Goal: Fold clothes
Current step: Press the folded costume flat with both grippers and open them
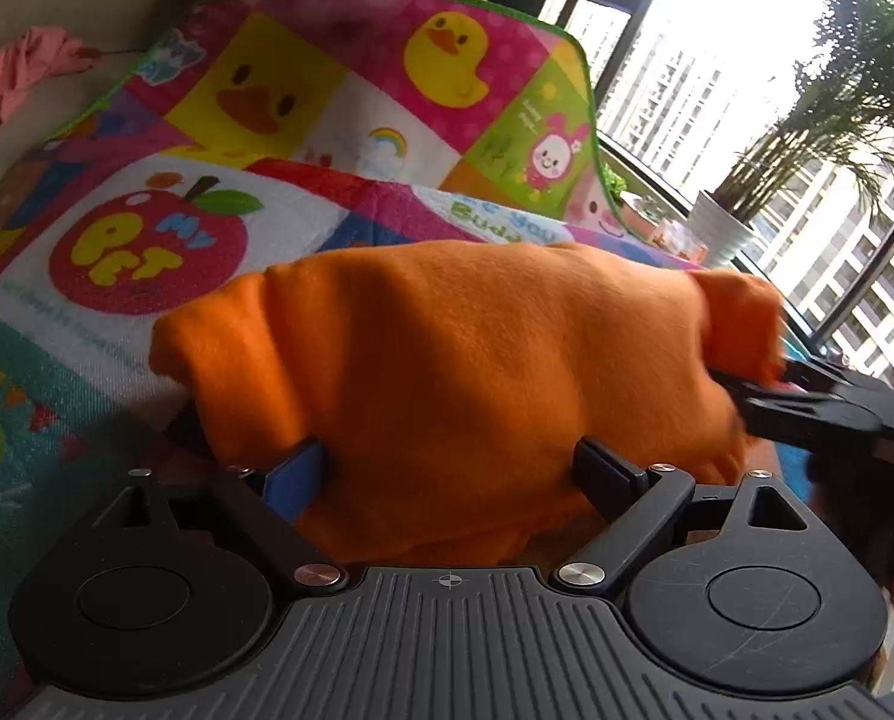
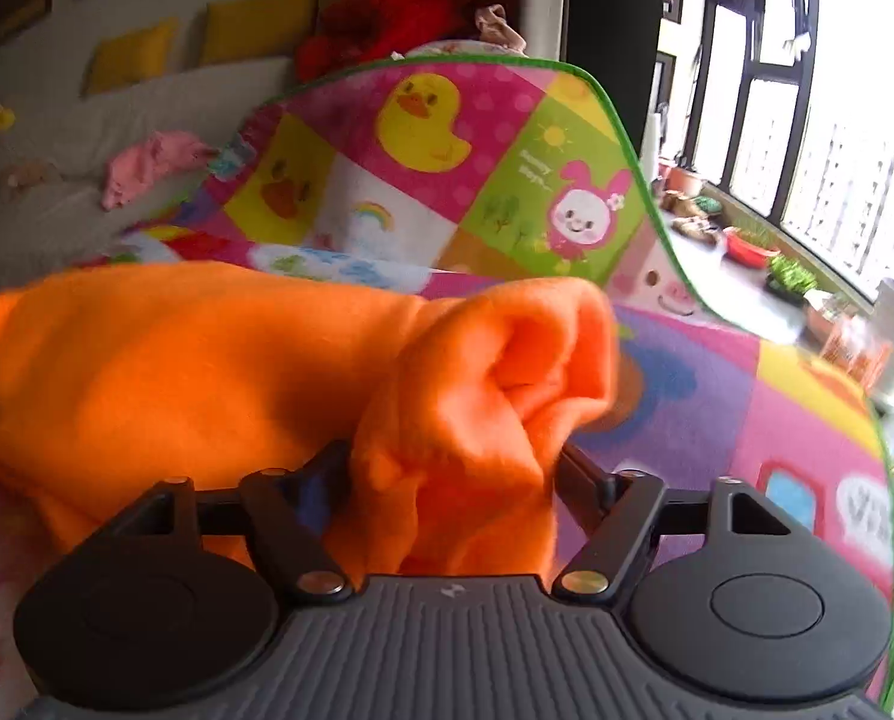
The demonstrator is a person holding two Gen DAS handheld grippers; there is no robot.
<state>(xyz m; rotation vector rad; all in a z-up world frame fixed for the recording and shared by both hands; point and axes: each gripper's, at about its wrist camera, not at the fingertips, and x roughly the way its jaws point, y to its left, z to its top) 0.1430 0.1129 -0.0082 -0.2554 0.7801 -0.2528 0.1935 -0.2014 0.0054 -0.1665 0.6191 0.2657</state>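
Orange fleece garment – between both tools' fingers | play mat beneath

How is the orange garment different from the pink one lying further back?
The orange garment is large, bright and lies on the patterned mat; the pink garment looks small, pale and sits on the white couch. The orange one lies between both tools' fingers; nothing touches the pink one. Both are crumpled, not yet folded.
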